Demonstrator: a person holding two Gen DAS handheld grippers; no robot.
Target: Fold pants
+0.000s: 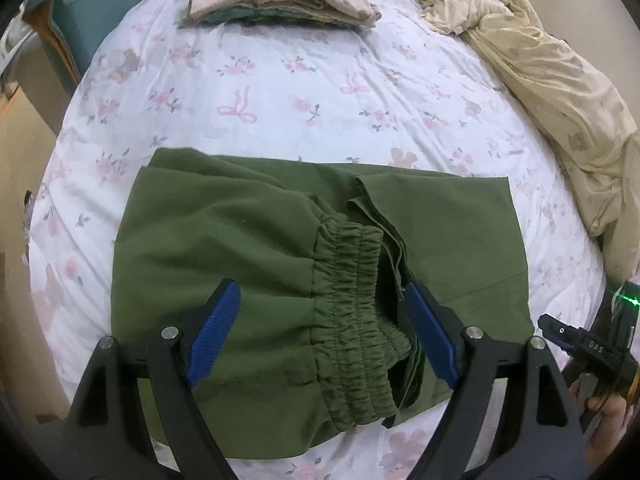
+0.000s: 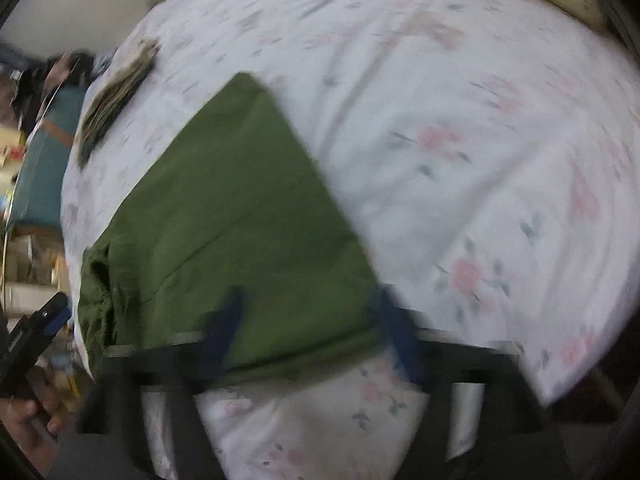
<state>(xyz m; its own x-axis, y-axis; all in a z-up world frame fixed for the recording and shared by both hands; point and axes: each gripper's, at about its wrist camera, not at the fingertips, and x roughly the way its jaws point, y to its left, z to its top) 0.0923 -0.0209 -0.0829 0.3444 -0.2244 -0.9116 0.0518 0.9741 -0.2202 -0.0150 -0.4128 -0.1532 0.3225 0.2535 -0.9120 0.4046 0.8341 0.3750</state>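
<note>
The olive green pants (image 1: 248, 248) lie folded in a flat rectangle on the floral bed sheet (image 1: 320, 92). Their gathered elastic waistband (image 1: 356, 312) lies on top, near the front edge. My left gripper (image 1: 320, 300) is open and empty, its blue pads either side of the waistband, just above it. In the blurred right wrist view the pants (image 2: 240, 220) lie left of centre. My right gripper (image 2: 308, 308) is open and empty above the pants' near right corner. It also shows in the left wrist view (image 1: 584, 344) at the right edge.
A folded stack of floral clothes (image 1: 280, 6) lies at the far side of the bed. A crumpled cream blanket (image 1: 552, 80) lies along the right. A teal piece of furniture (image 1: 80, 24) stands left of the bed.
</note>
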